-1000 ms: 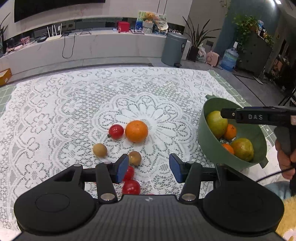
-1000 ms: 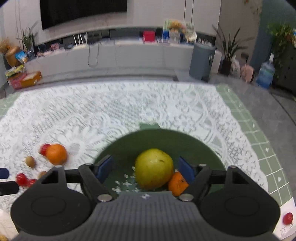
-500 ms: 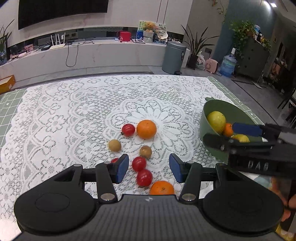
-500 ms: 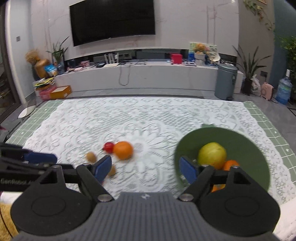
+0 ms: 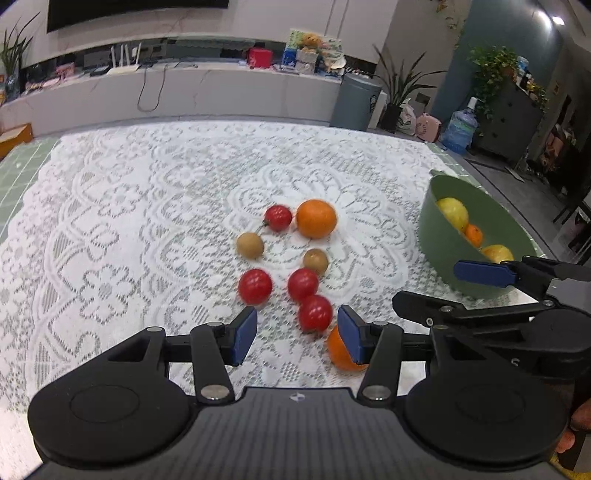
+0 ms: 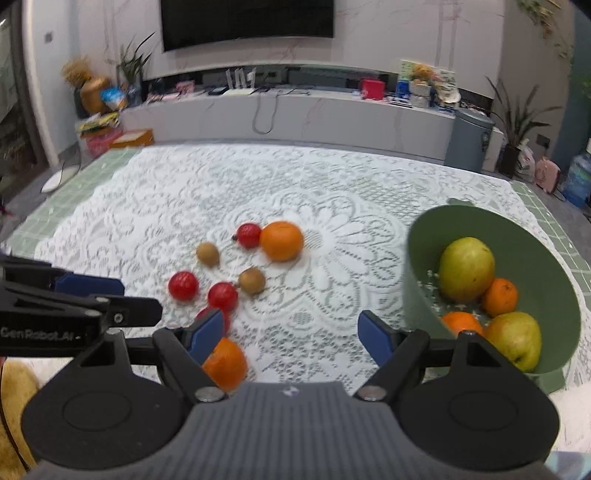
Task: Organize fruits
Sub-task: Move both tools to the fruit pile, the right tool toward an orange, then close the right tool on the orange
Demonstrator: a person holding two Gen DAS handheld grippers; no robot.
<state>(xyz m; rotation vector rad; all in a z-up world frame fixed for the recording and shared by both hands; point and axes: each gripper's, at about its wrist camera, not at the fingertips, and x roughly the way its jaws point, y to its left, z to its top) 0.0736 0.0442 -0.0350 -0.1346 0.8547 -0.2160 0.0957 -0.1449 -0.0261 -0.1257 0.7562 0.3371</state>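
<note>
I'm hovering both tongs, left (image 5: 297, 334) and right (image 6: 293, 332), released; cherry tomatoes (image 5: 314, 313) and an orange (image 6: 225, 363) crowding beneath, green bowl (image 6: 424, 258) sitting beside.

Living room behind a lace cloth (image 6: 147, 206)
A dark television (image 6: 247, 22) hangs above a long white shelf (image 6: 295, 110); a grey bin (image 6: 467, 140) stands beside potted plants (image 6: 517, 125).

We see 9 loose fruits (image 5: 316, 218) clustered mid-tablecloth (image 5: 110, 221); right of them stands the bowl (image 6: 417, 273), with 4 fruits (image 6: 467, 269) in it.
</note>
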